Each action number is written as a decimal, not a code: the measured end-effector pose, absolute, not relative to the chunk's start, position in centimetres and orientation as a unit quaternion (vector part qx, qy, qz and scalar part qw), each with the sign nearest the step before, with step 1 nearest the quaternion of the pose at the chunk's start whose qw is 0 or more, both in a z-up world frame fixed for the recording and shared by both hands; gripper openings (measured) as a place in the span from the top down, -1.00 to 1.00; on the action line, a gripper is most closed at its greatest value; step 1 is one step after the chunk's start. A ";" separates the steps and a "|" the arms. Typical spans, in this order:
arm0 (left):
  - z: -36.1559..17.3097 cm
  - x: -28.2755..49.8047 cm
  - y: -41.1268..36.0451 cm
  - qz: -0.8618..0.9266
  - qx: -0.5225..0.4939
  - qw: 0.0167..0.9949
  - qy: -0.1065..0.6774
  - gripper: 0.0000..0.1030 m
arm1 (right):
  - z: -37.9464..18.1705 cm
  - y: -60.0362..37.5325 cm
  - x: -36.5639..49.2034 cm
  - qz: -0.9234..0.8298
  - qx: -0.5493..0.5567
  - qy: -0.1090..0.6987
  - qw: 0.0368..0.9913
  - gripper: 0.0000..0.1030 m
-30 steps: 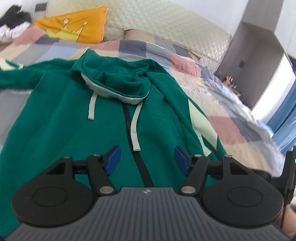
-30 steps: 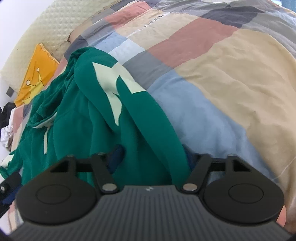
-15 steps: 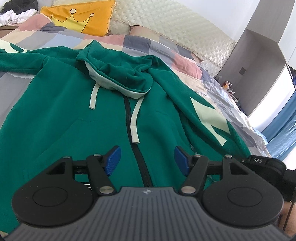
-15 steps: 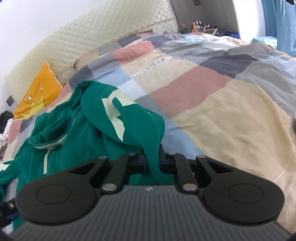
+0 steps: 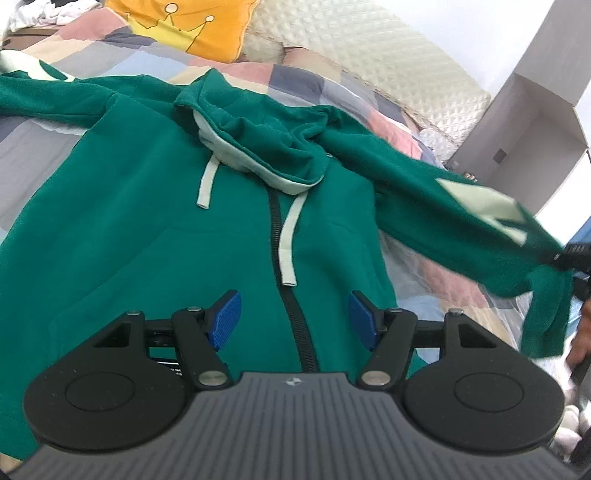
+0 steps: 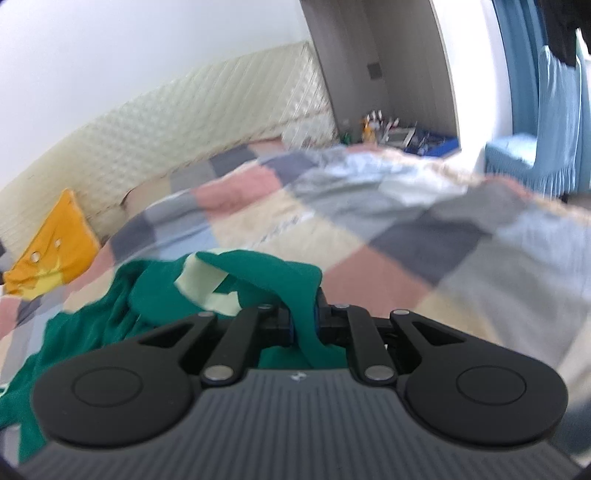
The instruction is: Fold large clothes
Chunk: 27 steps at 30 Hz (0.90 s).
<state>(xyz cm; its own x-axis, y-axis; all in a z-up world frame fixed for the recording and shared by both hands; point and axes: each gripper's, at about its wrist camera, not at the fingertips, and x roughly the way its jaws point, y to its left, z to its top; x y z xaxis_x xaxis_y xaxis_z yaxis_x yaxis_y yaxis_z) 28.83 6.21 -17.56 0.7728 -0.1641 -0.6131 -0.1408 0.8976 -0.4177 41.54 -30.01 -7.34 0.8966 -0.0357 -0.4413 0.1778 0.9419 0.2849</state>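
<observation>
A green zip hoodie [image 5: 155, 221] with pale drawstrings lies face up on a patchwork bed cover [image 5: 436, 273]. My left gripper [image 5: 291, 317] hovers open over its lower front, blue pads either side of the zipper [image 5: 291, 314], nothing between them. The hoodie's right sleeve [image 5: 461, 221], with a pale green mark, is lifted off the bed and stretched out to the right. My right gripper [image 6: 306, 321] is shut on that sleeve [image 6: 258, 280] near the cuff, fabric pinched between its jaws; its black body shows at the right edge of the left wrist view.
A yellow crown pillow [image 5: 184, 26] and a quilted cream headboard [image 5: 369, 48] lie beyond the hoodie. A grey cabinet [image 5: 535, 122] stands to the right, with a cluttered shelf [image 6: 391, 133] and blue curtain [image 6: 554, 110] behind the bed. A person's hand [image 5: 580, 343] shows at the right edge.
My right gripper closed on the sleeve and rose, lifting it off the bed and pulling it out to the right. My left gripper stayed open over the zipper, rolling slightly.
</observation>
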 end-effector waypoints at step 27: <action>-21.2 35.4 7.9 0.035 -0.212 0.908 0.360 -0.33 | -21.0 -38.2 66.9 -0.165 0.058 0.299 0.938 0.71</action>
<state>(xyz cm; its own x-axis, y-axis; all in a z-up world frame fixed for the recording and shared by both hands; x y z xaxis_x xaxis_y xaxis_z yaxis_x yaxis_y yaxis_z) 35.37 7.89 -21.15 0.7378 -0.0895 -0.6690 -0.2162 0.9076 -0.3599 66.89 -38.18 -20.96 0.7667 -0.2748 -0.5803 0.3439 0.9390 0.0097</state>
